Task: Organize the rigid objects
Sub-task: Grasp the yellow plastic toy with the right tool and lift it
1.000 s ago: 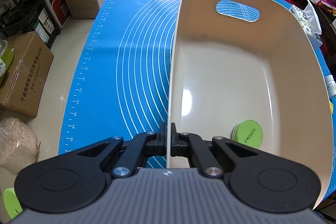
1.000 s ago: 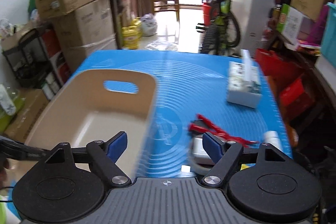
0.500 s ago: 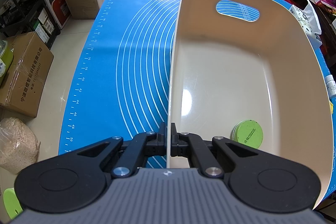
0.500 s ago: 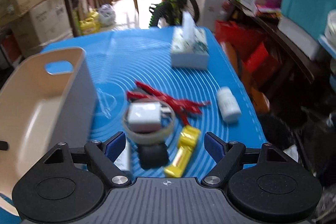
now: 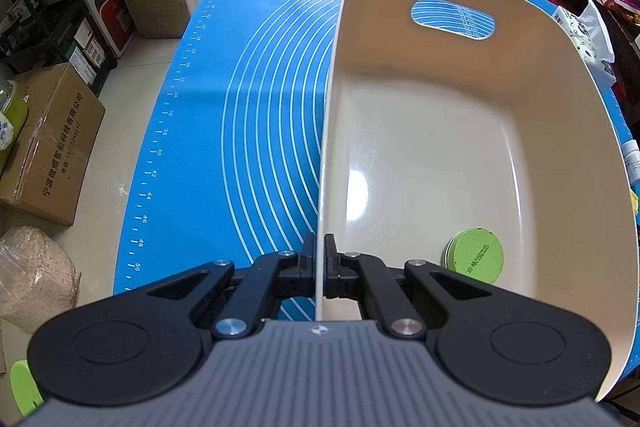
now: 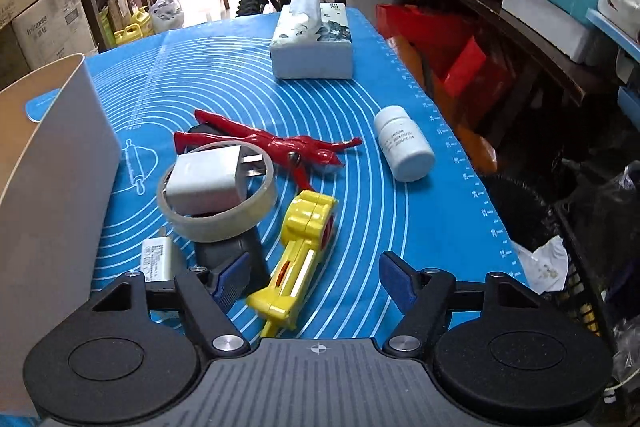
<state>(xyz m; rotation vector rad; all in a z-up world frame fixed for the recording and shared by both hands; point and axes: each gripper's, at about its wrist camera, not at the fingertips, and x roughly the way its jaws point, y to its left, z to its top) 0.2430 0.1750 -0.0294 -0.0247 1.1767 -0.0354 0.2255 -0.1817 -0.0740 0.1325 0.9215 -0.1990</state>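
Left wrist view shows the left gripper [image 5: 319, 259] with its fingers [image 5: 308, 263] pinched tight on the thin side wall of a beige bin [image 5: 472, 155], one finger outside and one inside. The bin stands on a blue mat [image 5: 248, 99] that covers the table, toward the table's right side in this view. A round green tin [image 5: 474, 256] lies on the bin's floor at its near right corner. An oval handle cut-out pierces the bin's far wall.

Right wrist view shows the right gripper [image 6: 312, 277] low over the table's near edge, its blue-padded fingers [image 6: 394, 277] wide apart and closing. A yellow toy [image 6: 300, 259] lies lengthwise between them, its near end level with the pads, which do not press on it. Just beyond the left pad sits a dark object [image 6: 224, 253], partly hidden under a roll of tape [image 6: 218, 201]. A white charger [image 6: 208, 183] rests inside the roll. A second small white adapter [image 6: 156, 261] lies flat beside the bin's outer wall. A red figure [image 6: 276, 145] sprawls farther back near the table's middle. A white bottle [image 6: 404, 143] lies on its side toward the right edge, apart from the rest. A tissue box [image 6: 314, 49] stands at the far edge.
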